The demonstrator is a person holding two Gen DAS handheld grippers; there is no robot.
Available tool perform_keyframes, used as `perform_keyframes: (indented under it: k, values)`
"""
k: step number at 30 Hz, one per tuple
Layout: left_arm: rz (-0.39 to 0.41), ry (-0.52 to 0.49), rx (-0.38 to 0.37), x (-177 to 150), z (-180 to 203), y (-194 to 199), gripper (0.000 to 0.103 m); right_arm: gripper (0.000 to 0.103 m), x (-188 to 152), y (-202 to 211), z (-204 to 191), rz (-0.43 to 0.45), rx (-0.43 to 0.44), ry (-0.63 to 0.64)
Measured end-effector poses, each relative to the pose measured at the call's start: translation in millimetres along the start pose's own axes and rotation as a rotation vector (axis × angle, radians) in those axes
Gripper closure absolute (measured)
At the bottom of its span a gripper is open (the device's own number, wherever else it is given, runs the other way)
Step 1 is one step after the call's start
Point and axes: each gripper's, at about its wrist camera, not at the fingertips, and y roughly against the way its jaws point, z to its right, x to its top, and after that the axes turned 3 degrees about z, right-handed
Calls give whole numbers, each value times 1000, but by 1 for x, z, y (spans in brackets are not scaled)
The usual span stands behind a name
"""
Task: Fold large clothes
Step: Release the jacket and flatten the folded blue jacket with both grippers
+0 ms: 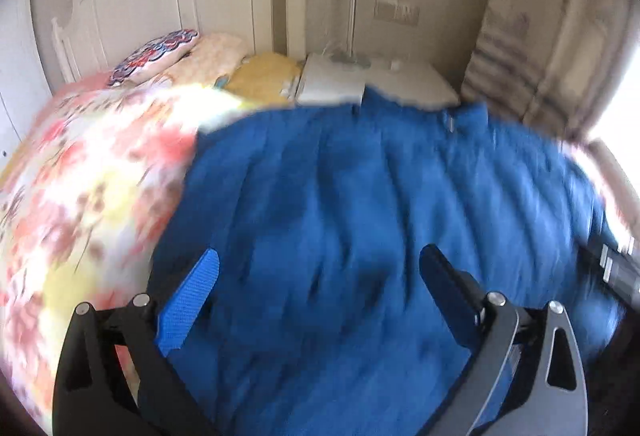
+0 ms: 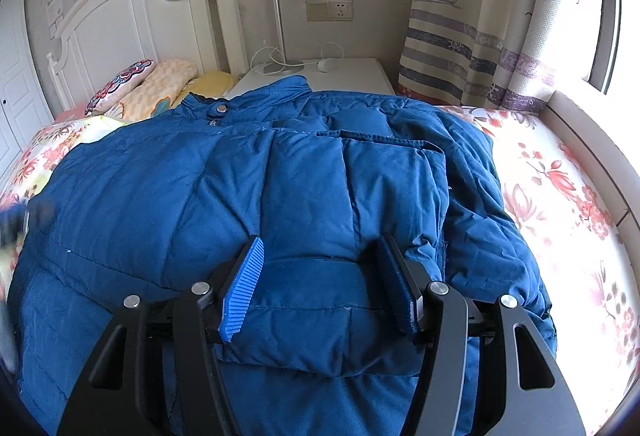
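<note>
Blue puffer jacket (image 2: 248, 188) lies spread across the floral bedspread (image 2: 560, 196), collar toward the white headboard (image 2: 132, 16) at far left, nightstand (image 2: 348, 76) w/ lamp behind it. Left gripper (image 1: 320, 276) hovers over the jacket, jaws wide apart, nothing between. Right gripper (image 2: 320, 268) straddles a folded sleeve; grip can't be told.
</note>
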Motion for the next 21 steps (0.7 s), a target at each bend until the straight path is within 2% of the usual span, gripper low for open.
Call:
perform_keyframes:
  k: [2,4,6,9,10,12,13,14,16,17,19,21]
  values:
    - [-45,-53,15,-27,2,-3,2,46,0,0,0,0,-3,2]
    - [-100,-28,-37,-36,-4,-14,2,46,0,-1,0,-1,-8,5]
    - [-109,13,-64,-36,-11,-17,2,46,0,-1,-2,0,-15,11]
    - [-104,-15,-37,-37,-6,-18,2,43,0,-1,-3,-3,-11,22]
    - [-103,-15,-37,-38,-6,-17,2,39,0,0,-2,-4,5,18]
    - [-105,-3,-51,-39,-10,-20,2,38,0,10,2,-8,28,-19]
    - [-103,1,-55,-39,-10,-19,2,38,0,20,2,9,21,-36]
    - [-102,0,-55,-40,-11,-18,2,38,-2,41,-1,69,29,-51]
    - [-102,-2,-53,-38,-11,-20,2,38,-8,62,-14,130,52,-16]
    - [-103,-2,-53,-37,-12,-20,2,35,-12,67,-25,131,35,34]
    - [-102,0,-54,-38,-10,-20,2,32,-23,55,-42,67,-3,132]
    - [-100,0,-55,-39,-10,-20,2,30,-38,17,-50,-87,-58,191]
